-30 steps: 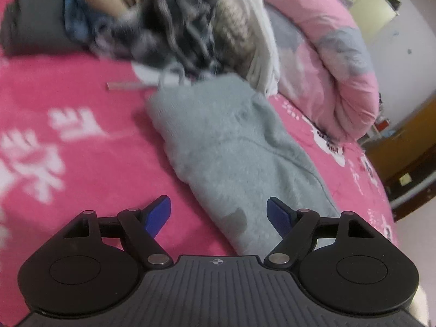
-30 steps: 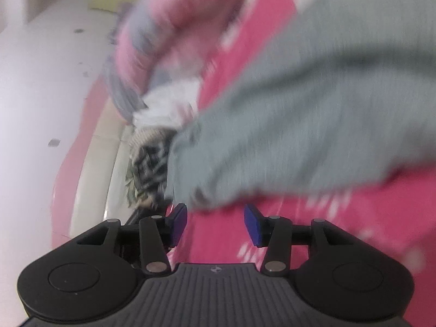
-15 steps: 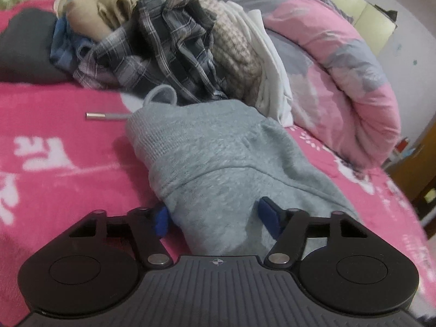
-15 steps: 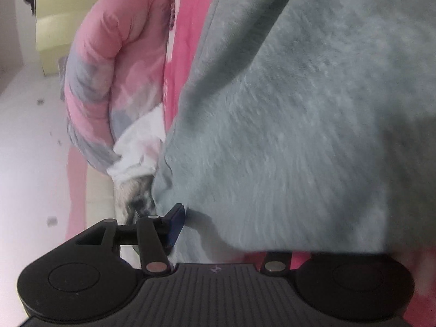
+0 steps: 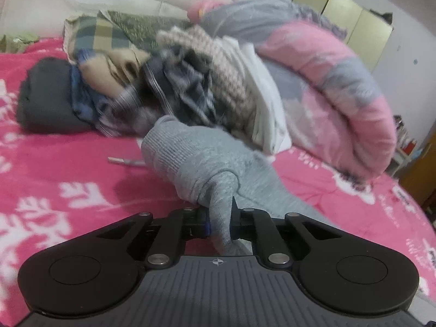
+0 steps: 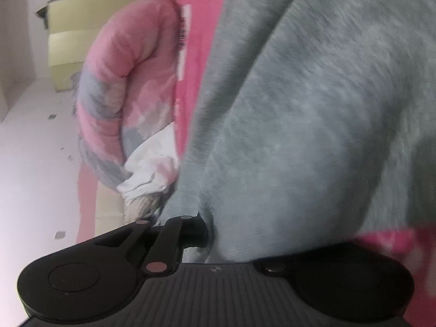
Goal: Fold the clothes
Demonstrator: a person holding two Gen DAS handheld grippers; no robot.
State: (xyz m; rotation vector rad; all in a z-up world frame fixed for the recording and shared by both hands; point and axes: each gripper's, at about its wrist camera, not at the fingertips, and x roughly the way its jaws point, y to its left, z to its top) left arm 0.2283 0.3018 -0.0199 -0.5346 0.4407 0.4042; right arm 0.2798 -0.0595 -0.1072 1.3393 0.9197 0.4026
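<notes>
A grey knit sweater [image 5: 196, 160] lies on the pink bedspread [image 5: 54, 174], its ribbed edge bunched toward the clothes pile. My left gripper [image 5: 219, 222] is shut on a fold of this sweater, and the cloth is pulled up into a ridge between the blue pads. In the right wrist view the same grey sweater [image 6: 313, 125] fills most of the frame. My right gripper [image 6: 218, 238] is closed into the cloth; only its left finger [image 6: 194, 231] shows, the other is covered by fabric.
A heap of unfolded clothes [image 5: 169, 87] sits behind the sweater: plaid shirt, beige knit, white garment, dark bundle [image 5: 46, 98]. A rolled pink and grey quilt [image 5: 332, 92] lies on the right. A small metal stick [image 5: 125, 160] rests on the bedspread. White headboard [image 5: 81, 2] behind.
Both grippers have closed on the grey sweater, which they straddled open half a second ago. The left one has lifted its fold slightly, and the view has tilted up toward the headboard.
</notes>
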